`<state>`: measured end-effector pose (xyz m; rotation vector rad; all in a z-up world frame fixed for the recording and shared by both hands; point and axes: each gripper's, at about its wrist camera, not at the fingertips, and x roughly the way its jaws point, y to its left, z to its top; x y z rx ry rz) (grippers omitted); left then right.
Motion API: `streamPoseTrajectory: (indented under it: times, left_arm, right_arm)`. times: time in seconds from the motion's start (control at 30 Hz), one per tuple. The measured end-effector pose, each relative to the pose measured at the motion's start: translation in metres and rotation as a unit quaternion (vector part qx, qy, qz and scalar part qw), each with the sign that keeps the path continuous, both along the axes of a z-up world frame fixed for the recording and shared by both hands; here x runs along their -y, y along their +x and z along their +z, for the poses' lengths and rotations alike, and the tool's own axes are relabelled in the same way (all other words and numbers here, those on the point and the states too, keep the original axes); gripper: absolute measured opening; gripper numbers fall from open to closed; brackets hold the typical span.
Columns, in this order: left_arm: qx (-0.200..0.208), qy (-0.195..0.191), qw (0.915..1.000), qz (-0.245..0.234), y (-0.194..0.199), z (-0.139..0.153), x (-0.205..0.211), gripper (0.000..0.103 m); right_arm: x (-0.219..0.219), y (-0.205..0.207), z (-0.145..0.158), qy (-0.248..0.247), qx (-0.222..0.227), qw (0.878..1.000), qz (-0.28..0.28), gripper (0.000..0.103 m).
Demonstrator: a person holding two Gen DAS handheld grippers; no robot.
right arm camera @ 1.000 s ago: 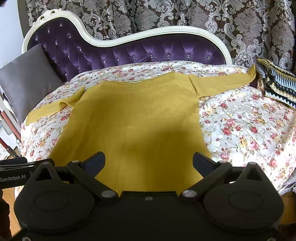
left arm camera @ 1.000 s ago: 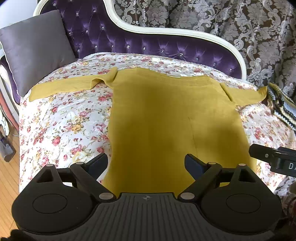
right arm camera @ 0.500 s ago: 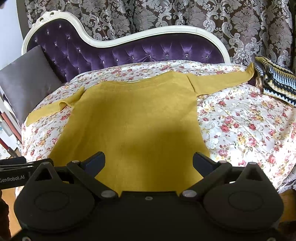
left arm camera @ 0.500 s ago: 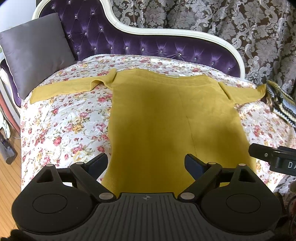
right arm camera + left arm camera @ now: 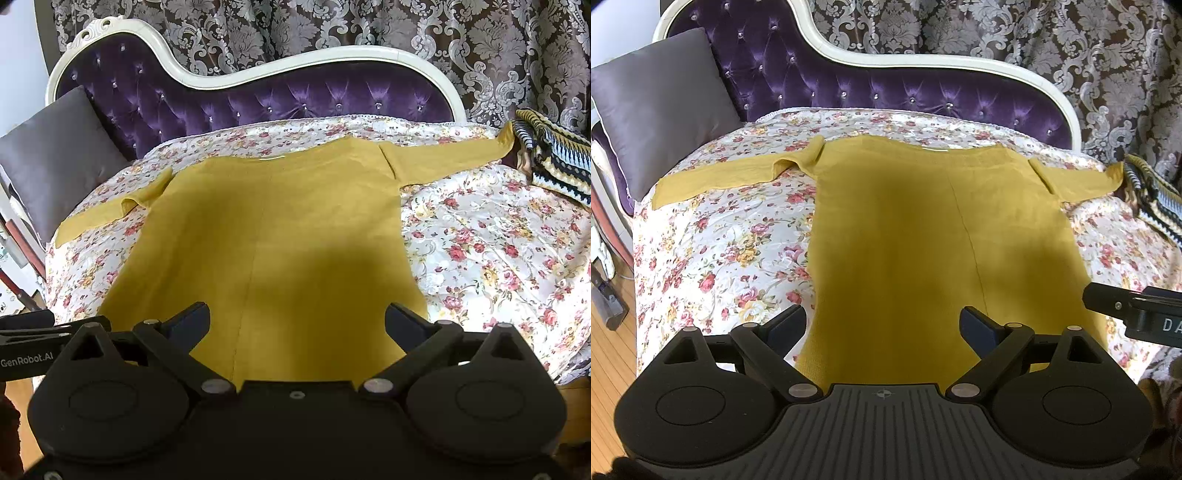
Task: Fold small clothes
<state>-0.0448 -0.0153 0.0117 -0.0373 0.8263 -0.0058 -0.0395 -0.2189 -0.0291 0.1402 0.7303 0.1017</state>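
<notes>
A mustard-yellow long-sleeved top lies flat and spread out on a floral bedspread, both sleeves stretched out to the sides. It also shows in the right wrist view. My left gripper is open and empty above the top's near hem, toward its left part. My right gripper is open and empty above the near hem, toward its right part. Part of the right gripper shows at the right edge of the left wrist view.
A purple tufted headboard with a white frame stands behind the bed. A grey pillow leans at the far left. A striped knitted blanket lies at the far right, touching the sleeve end. Wooden floor lies to the left.
Both grippers have pulled back or risen slightly, so the top sits a little lower in both views. The top has not moved. Both grippers stay open.
</notes>
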Motion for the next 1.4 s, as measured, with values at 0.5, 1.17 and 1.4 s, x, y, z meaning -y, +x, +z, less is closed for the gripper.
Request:
streamPoseTrajectory:
  times: [0.5,1.17,1.4]
  left_arm:
    - [-0.009,-0.006,0.9999,-0.003,0.004,-0.005,-0.002,0.09]
    - [-0.034,-0.024,0.9991,-0.003,0.023,-0.023,-0.015,0.08]
    - [-0.034,-0.028,0.9989,0.016,0.045,-0.033,-0.041,0.07]
  right_arm:
    - [-0.003,0.005,-0.004,0.009,-0.013,1.0,0.004,0.101]
    - [-0.007,0.031,-0.022,0.016,-0.05,0.999,0.004,0.101]
    - [-0.017,0.056,-0.035,0.007,-0.061,0.997,0.044,0.101]
